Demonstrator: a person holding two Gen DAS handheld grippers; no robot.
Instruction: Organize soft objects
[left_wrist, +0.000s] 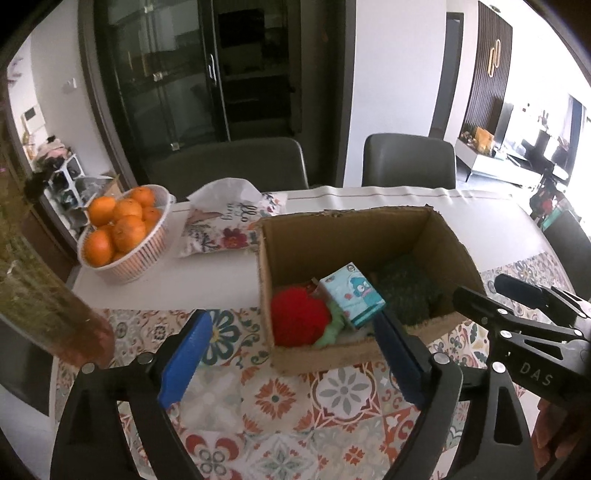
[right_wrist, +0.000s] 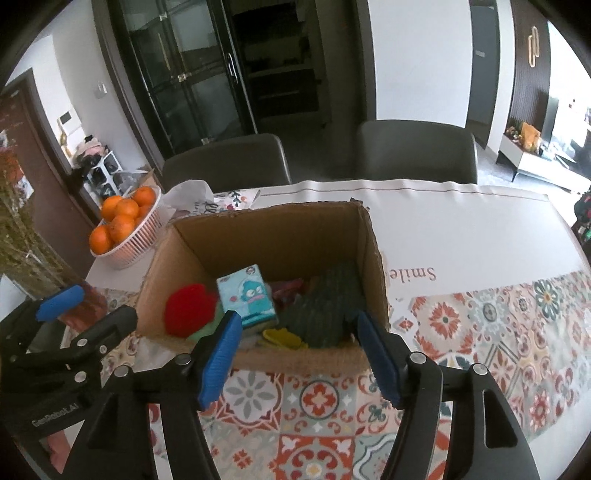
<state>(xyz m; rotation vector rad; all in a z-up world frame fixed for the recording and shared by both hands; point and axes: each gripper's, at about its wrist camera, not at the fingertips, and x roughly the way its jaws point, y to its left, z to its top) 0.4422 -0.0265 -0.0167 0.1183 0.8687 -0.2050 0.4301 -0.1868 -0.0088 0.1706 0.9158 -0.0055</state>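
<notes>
An open cardboard box (left_wrist: 354, 229) (right_wrist: 269, 229) stands on the patterned table runner. Inside lie a red fluffy ball (left_wrist: 299, 319) (right_wrist: 190, 308), a light blue cartoon tissue pack (left_wrist: 352, 295) (right_wrist: 247, 295), a dark green knitted piece (left_wrist: 408, 291) (right_wrist: 325, 310), something pale green (left_wrist: 334, 325) and a yellow item (right_wrist: 282, 338). My left gripper (left_wrist: 291, 363) hangs open just before the box's near wall, nothing between its blue pads. My right gripper (right_wrist: 297, 360) is open at the same wall, also empty. The right gripper's fingers (left_wrist: 524, 295) show at the right of the left wrist view.
A white basket of oranges (left_wrist: 122, 229) (right_wrist: 123, 225) sits at the far left, beside a floral tissue pouch (left_wrist: 229, 225). A glass vase with dried stems (left_wrist: 48, 302) (right_wrist: 33, 266) stands close on the left. Two grey chairs (left_wrist: 408, 160) face the table's far edge.
</notes>
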